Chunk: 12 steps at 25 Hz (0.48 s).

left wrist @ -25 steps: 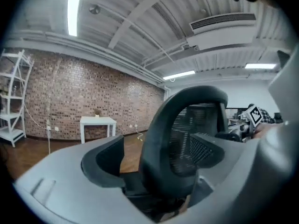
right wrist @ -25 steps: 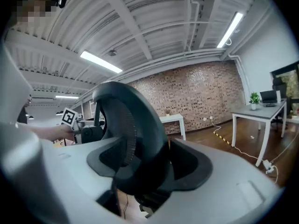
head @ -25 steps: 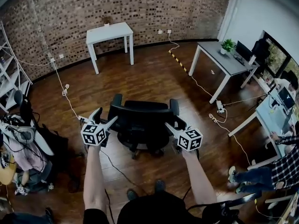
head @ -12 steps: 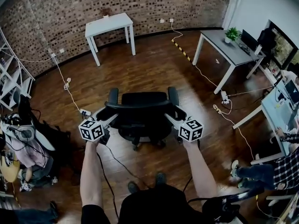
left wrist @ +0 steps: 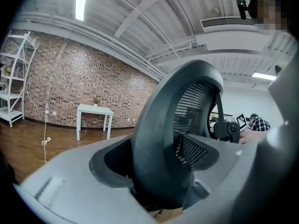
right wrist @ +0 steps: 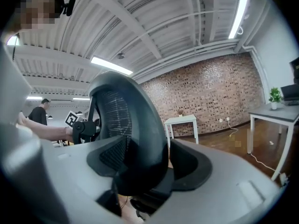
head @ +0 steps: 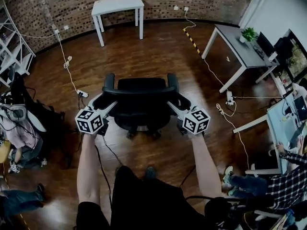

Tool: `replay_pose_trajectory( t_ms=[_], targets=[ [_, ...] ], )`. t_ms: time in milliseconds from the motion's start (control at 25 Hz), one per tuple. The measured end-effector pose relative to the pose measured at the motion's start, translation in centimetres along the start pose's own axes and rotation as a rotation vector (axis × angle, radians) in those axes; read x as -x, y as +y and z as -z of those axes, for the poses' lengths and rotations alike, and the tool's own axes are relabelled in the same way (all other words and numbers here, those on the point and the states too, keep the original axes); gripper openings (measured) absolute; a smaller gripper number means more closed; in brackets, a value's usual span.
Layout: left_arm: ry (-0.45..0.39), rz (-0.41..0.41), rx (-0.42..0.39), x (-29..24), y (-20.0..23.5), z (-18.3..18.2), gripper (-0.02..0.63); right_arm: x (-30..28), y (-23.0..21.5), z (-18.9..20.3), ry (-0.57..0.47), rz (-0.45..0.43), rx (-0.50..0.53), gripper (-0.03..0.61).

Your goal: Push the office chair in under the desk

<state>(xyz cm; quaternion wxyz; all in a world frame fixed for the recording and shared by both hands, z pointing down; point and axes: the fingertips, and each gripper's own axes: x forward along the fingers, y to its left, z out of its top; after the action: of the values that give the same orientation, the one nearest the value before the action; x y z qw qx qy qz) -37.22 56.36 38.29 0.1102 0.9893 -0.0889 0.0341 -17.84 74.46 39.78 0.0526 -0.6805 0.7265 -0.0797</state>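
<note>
**Chair held by the backrest, mid-floor, not under any worktop**

Wood floor (head: 158, 47) fills the head view. Brick wall (head: 72, 4) runs along the far side.

White worktop (head: 117, 5) stands against the brick wall, straight ahead. Grey worktop (head: 235, 51) stands to the right, set at an angle. White shelf rack (head: 14, 51) is at the left edge, with a heap of bags and cloth below it.

Office chair (head: 139, 87) is black and stands on bare floor in mid-room. It is well apart from both worktops. Its backrest is nearest the person and its seat and armrests face the white worktop. The wheeled base shows under the seat.

A seated person in a checked sleeve (head: 288, 176) is at the right edge, by another desk.

Both of the wearer's forearms reach forward, one to each side of the backrest.

Left gripper (head: 106, 102) is at the backrest's left rim. Its jaws have just been closing. The left gripper view shows the curved grey rim filling the gap between them, with mesh behind, so the jaws clamp the rim and stand fairly wide.

Right gripper (head: 176, 105) mirrors it on the right rim. Its jaws are closed around the frame, which sits between the pads in the right gripper view.

Potted plant (head: 248, 33) sits on the grey worktop's far end. A white cable and power strip (head: 82, 94) lie on the floor left of the chair.
</note>
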Motion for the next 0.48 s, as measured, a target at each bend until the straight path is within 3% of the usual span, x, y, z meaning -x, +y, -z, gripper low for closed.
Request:
replay_pose_trajectory(
  t_ms=[280,480],
  targets=[
    [-0.020,-0.035,0.003,-3.2,2.3,-1.4,0.430,-3.6,-3.8,-1.1,-0.022,-0.013,0.015,0.285],
    [-0.055,-0.059,-0.029,-2.8,3.3,-0.7,0.430,-5.4,-4.7,0.4,-0.032,-0.058,0.026,0.284]
  ],
)
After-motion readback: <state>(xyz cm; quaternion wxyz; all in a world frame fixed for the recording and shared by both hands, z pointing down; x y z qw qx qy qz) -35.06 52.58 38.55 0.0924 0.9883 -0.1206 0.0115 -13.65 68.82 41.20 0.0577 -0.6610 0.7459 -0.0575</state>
